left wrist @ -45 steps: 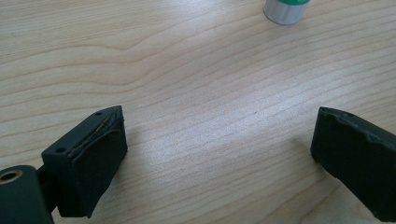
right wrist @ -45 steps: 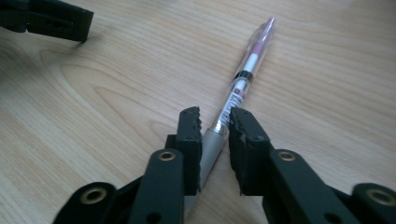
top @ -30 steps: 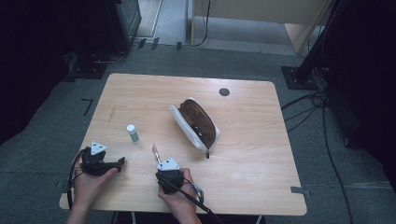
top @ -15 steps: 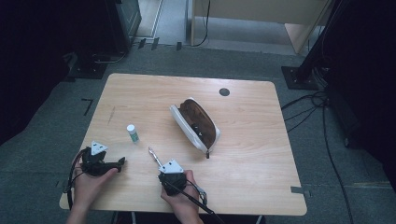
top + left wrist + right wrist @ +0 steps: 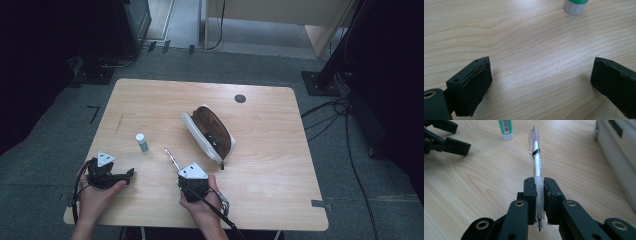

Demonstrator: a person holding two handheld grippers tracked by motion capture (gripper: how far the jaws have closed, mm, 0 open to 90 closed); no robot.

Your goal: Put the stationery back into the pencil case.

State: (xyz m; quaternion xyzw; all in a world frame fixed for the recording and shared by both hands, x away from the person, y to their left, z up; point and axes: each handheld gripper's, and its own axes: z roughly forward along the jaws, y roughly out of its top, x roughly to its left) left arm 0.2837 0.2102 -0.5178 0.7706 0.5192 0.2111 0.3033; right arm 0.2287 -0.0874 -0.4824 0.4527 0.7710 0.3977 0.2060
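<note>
L black two-jaw gripper low over the table edge, jaws wide apart. R black two-jaw gripper clamped tight, angled fwd-left.

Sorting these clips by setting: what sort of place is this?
Probably a lab or studio recording bay: one wooden table on grey carpet, dark stands and cables around it, and stationery laid out: pen, glue stick, pencil case.

A light wooden bench is standing on grey carpet; black cables are trailing at the right, dark equipment is looming behind.
</note>
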